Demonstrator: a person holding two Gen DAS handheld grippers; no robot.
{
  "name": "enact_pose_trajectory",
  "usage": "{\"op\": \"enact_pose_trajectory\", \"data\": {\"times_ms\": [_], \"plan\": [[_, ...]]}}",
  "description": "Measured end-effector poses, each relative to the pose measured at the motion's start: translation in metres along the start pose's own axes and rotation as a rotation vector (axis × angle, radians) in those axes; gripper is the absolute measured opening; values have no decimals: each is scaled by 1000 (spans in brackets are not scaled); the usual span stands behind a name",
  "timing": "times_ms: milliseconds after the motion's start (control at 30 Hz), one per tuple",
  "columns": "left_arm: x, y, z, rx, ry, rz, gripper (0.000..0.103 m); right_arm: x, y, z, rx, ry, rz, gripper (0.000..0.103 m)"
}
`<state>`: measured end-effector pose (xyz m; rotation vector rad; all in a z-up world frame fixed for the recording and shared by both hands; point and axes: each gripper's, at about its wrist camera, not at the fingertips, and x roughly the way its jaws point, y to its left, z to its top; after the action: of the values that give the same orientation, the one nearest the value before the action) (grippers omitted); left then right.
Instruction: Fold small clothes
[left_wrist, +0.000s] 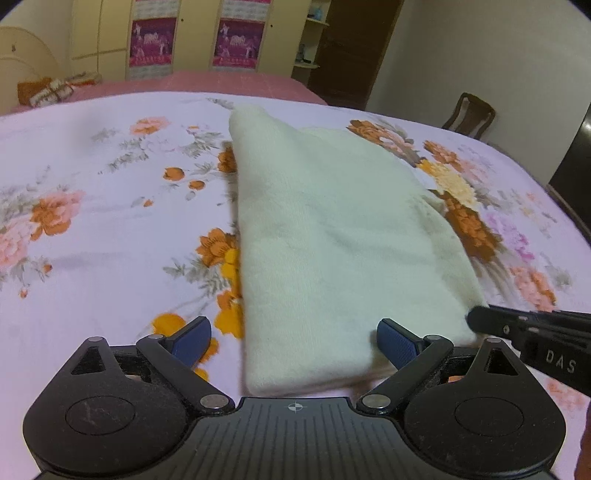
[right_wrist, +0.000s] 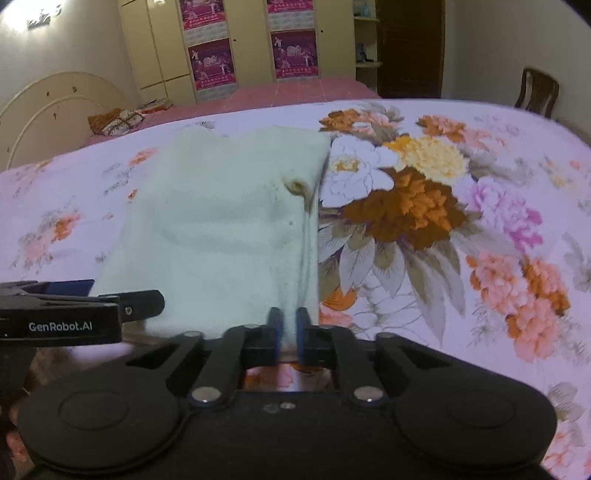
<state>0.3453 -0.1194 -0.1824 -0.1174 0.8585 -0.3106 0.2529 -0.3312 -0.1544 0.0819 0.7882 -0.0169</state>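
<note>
A cream knitted garment lies folded on the floral bedsheet, long side running away from me. My left gripper is open, its blue pads on either side of the garment's near edge. My right gripper is shut on the garment's near right corner, with cloth pinched between its blue pads. The right gripper also shows in the left wrist view at the garment's right edge. The left gripper's finger shows in the right wrist view.
A second bed with a pink cover and a small patterned bundle lies behind. Wardrobes, a dark door and a wooden chair stand at the back.
</note>
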Motion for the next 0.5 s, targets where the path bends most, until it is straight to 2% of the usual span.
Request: {"op": "enact_pose_trajectory", "data": {"times_ms": [100, 167, 267, 333, 500], "plan": [[0, -2, -5, -3, 2, -6, 95, -5, -4, -1, -1, -2, -24, 4], [2, -6, -9, 40, -7, 11, 95, 6, -10, -9, 10, 48, -28, 4], [0, -6, -5, 34, 6, 7, 95, 1, -11, -5, 35, 32, 1, 9], [-3, -1, 1, -1, 12, -2, 95, -7, -14, 1, 66, 4, 9, 19], [-9, -1, 12, -21, -21, 10, 95, -22, -13, 18, 87, -79, 24, 20]]}}
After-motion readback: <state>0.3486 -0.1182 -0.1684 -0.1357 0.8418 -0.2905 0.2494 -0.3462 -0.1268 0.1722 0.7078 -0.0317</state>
